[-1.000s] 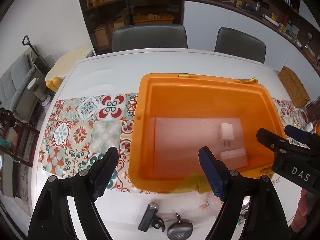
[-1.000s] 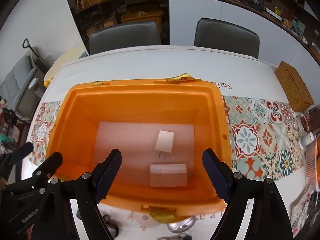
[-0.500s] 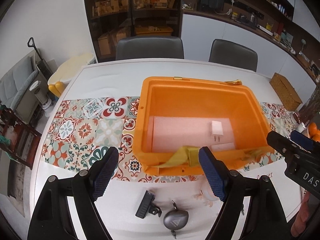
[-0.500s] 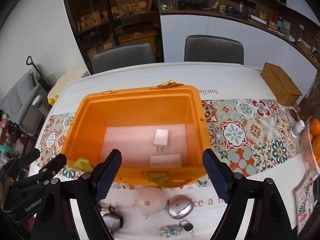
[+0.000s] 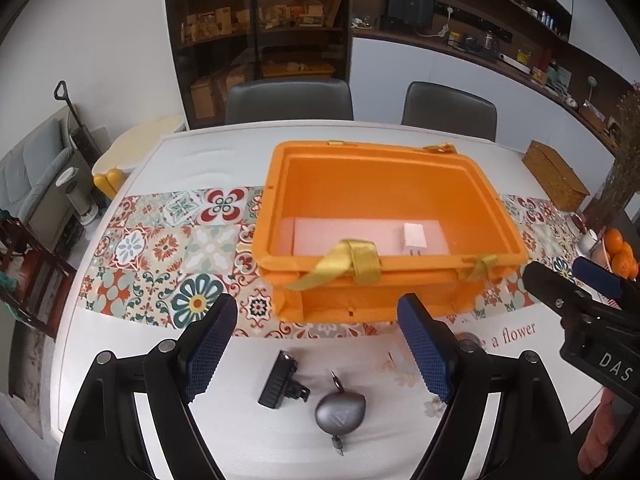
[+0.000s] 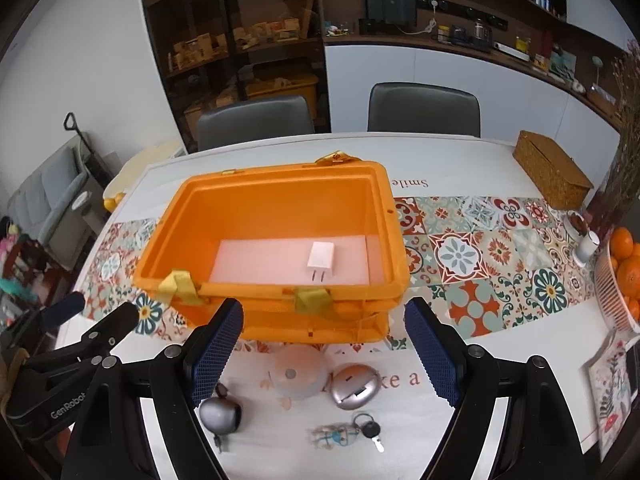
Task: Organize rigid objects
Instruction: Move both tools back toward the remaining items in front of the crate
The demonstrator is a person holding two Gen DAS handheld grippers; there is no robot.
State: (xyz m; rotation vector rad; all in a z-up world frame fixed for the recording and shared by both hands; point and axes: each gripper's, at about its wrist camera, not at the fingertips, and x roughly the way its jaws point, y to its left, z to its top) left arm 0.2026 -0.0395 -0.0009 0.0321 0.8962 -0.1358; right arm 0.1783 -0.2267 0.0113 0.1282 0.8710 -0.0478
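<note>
My left claw (image 5: pixel 316 344) and right claw (image 6: pixel 324 344) both gape, empty, just before the orange bin (image 6: pixel 384 240). Only my right view catches the keys (image 6: pixel 370 430) and pink dome (image 6: pixel 296 372); only my left, the black clip (image 5: pixel 280 380). A charger (image 6: pixel 320 258) lies in the bin. "flower" reads clear; "Smile" upside down.

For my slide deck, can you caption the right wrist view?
Open right gripper above small items on the table, facing an orange bin holding a white charger.
</note>
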